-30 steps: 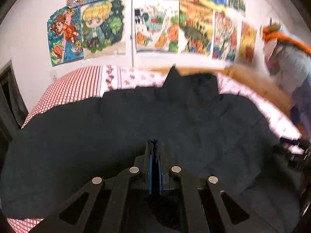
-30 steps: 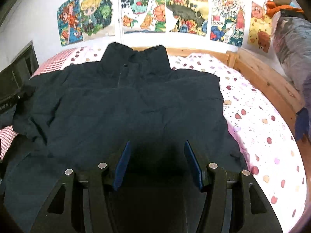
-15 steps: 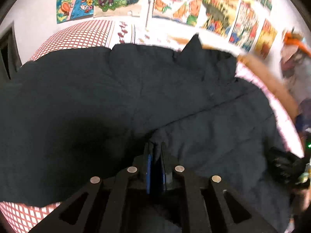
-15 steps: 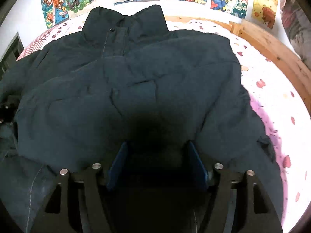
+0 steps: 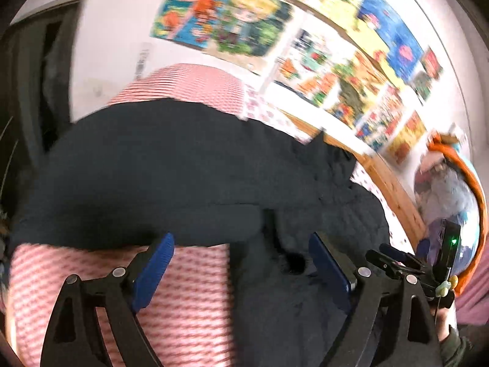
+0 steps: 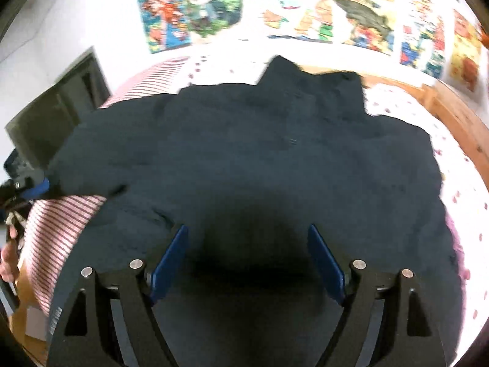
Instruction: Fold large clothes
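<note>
A large dark jacket (image 6: 259, 159) lies spread on the bed, collar toward the poster wall. It also shows in the left wrist view (image 5: 171, 171), where a sleeve lies folded across the body. My left gripper (image 5: 241, 246) is open and empty, just above the jacket's near edge and the checked sheet. My right gripper (image 6: 247, 246) is open and empty, low over the jacket's lower middle. The right gripper's body shows at the right in the left wrist view (image 5: 406, 266). The left gripper shows at the left edge in the right wrist view (image 6: 29, 188).
The bed has a red checked sheet (image 5: 183, 290) on the left and a white dotted sheet (image 6: 452, 165) on the right. A wooden bed frame (image 6: 458, 122) runs along the right. Posters (image 6: 351, 9) cover the wall. A dark doorway (image 5: 39, 91) stands at left.
My left gripper has opened and let go of the jacket fold it held, and has swung back to the left. My right gripper stayed open and pulled back and up a little.
</note>
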The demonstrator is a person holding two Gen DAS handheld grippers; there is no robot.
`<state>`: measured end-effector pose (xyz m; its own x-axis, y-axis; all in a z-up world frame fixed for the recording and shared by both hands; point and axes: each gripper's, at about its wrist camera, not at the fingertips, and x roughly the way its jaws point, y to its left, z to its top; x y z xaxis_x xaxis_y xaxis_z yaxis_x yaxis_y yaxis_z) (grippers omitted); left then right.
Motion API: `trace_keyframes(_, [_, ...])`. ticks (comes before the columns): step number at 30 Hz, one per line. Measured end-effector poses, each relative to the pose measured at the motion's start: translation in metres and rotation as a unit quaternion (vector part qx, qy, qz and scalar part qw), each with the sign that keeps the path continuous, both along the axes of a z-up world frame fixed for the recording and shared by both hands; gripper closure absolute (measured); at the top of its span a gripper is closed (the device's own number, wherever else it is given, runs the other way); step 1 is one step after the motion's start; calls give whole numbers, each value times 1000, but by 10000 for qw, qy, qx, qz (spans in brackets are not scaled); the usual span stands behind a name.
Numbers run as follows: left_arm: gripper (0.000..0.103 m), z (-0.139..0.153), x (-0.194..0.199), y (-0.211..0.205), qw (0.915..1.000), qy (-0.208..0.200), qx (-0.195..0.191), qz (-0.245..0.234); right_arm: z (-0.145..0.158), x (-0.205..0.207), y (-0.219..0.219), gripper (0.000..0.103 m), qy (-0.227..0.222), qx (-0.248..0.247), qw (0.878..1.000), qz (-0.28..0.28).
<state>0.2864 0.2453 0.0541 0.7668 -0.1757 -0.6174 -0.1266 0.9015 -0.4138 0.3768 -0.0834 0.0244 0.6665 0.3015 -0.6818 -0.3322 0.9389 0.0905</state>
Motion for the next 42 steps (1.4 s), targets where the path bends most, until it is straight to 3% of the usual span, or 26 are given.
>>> trace_keyframes(8, [14, -43, -35, 88, 9913, -26, -711, 1107, -23, 30, 74, 24, 136, -729, 9972, 71])
trace_keyframes(12, [15, -68, -45, 117, 9774, -145, -1508, 1473, -41, 41, 95, 24, 156, -1085, 9939, 108])
trace_keyframes(15, [15, -78, -52, 122, 9689, -439, -1801, 1639, -55, 48, 103, 17, 311, -1173, 9926, 37])
trace_keyframes(17, [15, -82, -54, 124, 9606, -609, -2009, 1823, -66, 53, 99, 11, 381, -1033, 9939, -58])
trace_keyframes(22, [16, -94, -52, 135, 9332, -660, -2541, 2454, -82, 52, 94, 7, 324, -751, 9966, -104])
trace_keyframes(25, [32, -96, -48, 138, 9223, -639, -2609, 2778, -86, 49, 96, 7, 247, -741, 9969, -116])
trace_keyframes(27, [59, -95, -47, 140, 9179, -677, -2624, 2899, -88, 48, 93, 6, 245, -696, 9972, -117])
trace_keyframes(30, [84, -93, -47, 144, 9113, -716, -2652, 3067, -89, 48, 89, 6, 246, -628, 9976, -120])
trace_keyframes(31, [88, -91, -47, 146, 9093, -805, -2663, 3094, -86, 47, 87, 6, 239, -599, 9978, -120])
trace_keyframes(34, [95, -80, -50, 147, 9150, -936, -2454, 3063, -70, 39, 76, 6, 178, -389, 9990, -139])
trace_keyframes(38, [97, -41, -44, 132, 9356, -1237, -1636, 2874, -42, 17, 53, 6, -3, 121, 9998, -140])
trace_keyframes(42, [98, 15, -30, 108, 9529, -1585, -763, 2472, -21, -8, 31, 6, -222, 249, 9994, -95])
